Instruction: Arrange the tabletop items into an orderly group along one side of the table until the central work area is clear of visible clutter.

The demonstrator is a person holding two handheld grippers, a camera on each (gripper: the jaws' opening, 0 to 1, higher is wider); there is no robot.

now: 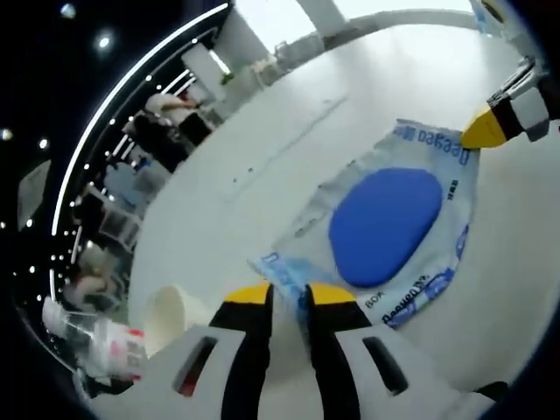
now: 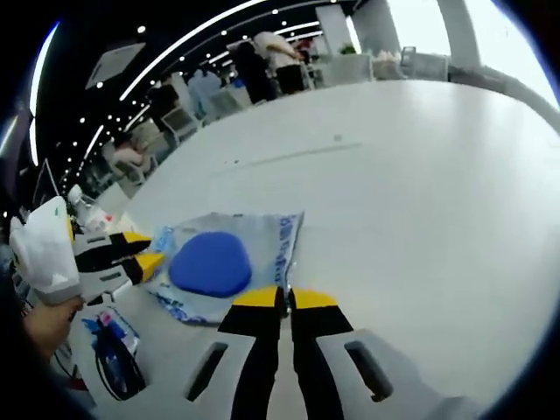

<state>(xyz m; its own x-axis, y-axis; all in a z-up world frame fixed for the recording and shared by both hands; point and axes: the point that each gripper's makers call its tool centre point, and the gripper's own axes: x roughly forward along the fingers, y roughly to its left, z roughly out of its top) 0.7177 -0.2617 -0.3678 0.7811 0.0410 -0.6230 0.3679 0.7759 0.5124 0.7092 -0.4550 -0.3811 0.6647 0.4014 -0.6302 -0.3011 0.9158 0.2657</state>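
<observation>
A clear plastic packet (image 1: 398, 223) with blue print and a round blue pad inside lies flat on the white table (image 1: 262, 149). In the left gripper view my left gripper (image 1: 290, 293) has its jaws nearly together on the packet's near corner. My right gripper (image 1: 484, 129) comes in at the top right and touches the far corner. In the right gripper view the same packet (image 2: 219, 262) lies left of centre. My right gripper (image 2: 283, 297) is shut on its near edge, and my left gripper (image 2: 144, 249) holds its left corner.
A white cup (image 1: 175, 315) lies on its side by my left gripper, beside a clear wrapper with red print (image 1: 101, 341). A dark blue packet (image 2: 114, 350) lies near a person's hand (image 2: 39, 325). People and chairs stand beyond the table's far edge.
</observation>
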